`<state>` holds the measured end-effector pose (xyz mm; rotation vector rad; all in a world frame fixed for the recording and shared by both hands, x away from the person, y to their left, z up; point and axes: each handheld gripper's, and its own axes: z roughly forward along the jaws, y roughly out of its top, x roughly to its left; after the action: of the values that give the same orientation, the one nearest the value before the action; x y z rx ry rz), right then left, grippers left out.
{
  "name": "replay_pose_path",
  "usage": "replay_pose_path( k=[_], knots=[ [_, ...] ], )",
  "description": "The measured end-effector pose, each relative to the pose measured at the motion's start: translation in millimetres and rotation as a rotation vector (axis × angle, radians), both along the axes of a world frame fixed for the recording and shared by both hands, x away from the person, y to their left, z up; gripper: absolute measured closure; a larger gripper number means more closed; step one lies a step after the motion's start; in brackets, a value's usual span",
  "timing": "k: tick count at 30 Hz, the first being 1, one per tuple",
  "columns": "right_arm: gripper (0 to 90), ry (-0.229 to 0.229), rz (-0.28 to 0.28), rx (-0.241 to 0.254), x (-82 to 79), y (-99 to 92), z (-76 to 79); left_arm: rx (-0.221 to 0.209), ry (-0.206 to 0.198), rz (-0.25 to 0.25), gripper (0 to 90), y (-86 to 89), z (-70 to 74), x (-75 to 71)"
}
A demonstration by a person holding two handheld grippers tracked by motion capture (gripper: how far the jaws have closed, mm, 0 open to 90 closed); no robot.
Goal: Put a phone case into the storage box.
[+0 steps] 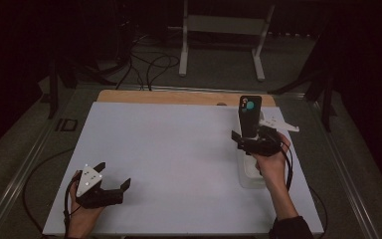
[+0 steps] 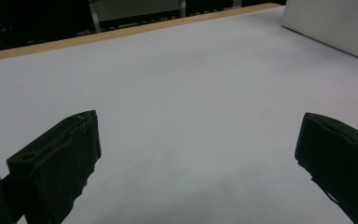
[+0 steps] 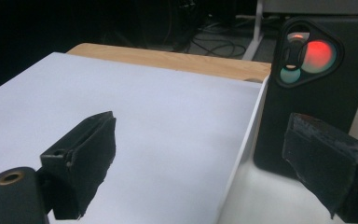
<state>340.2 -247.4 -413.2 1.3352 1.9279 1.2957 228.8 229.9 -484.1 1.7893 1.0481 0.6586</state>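
Jaws of both grippers open: right gripper (image 1: 251, 142) sits w/ black phone (image 1: 250, 115) standing upright in white tray (image 1: 244, 179) at far right, prob. just released; left gripper (image 1: 113, 175) idles near-left.

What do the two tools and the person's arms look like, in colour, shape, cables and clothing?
Both tools are black with two thick, blocky black jaws. The left tool carries a grey three-cornered plate with small dots on top; the right tool has a white plate beside it. A black cable trails from each. The right forearm ends in a dark sleeve; both hands are bare.
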Motion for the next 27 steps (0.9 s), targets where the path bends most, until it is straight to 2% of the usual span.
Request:
replay_pose_path(
  k=[2,6,13,16,18,21,22,27],
  knots=[
    [9.3,-0.021,0.003,-0.002,-13.1,-1.5,-1.5,0.0,0.0,0.002,0.4,0.8,0.8,-0.5],
    [9.3,-0.073,0.015,0.036,-38.4,-6.9,-3.7,-0.014,-0.005,0.008,0.2,3.7,3.4,-1.3],
    [9.3,-0.131,0.044,0.033,-75.3,-16.7,-12.7,-0.028,-0.013,0.018,0.2,8.6,6.4,-2.1],
    [9.3,-0.148,0.049,0.03,-83.7,-18.7,-16.7,-0.031,-0.019,0.018,0.2,9.1,7.8,-2.2],
    [9.3,-0.176,0.053,0.034,-96.6,-21.8,-24.5,-0.035,-0.027,0.019,0.2,9.4,10.1,-3.0],
    [9.3,-0.186,0.059,0.041,-101.6,-23.5,-29.4,-0.036,-0.027,0.017,0.2,9.8,10.5,-3.0],
    [9.3,-0.192,0.062,0.051,-109.7,-26.0,-40.8,-0.039,-0.028,0.02,0.2,10.6,10.8,-3.4],
    [9.3,-0.202,0.064,0.068,-116.1,-28.6,-48.6,-0.039,-0.032,0.021,0.2,11.8,11.3,-4.0]
  ],
)
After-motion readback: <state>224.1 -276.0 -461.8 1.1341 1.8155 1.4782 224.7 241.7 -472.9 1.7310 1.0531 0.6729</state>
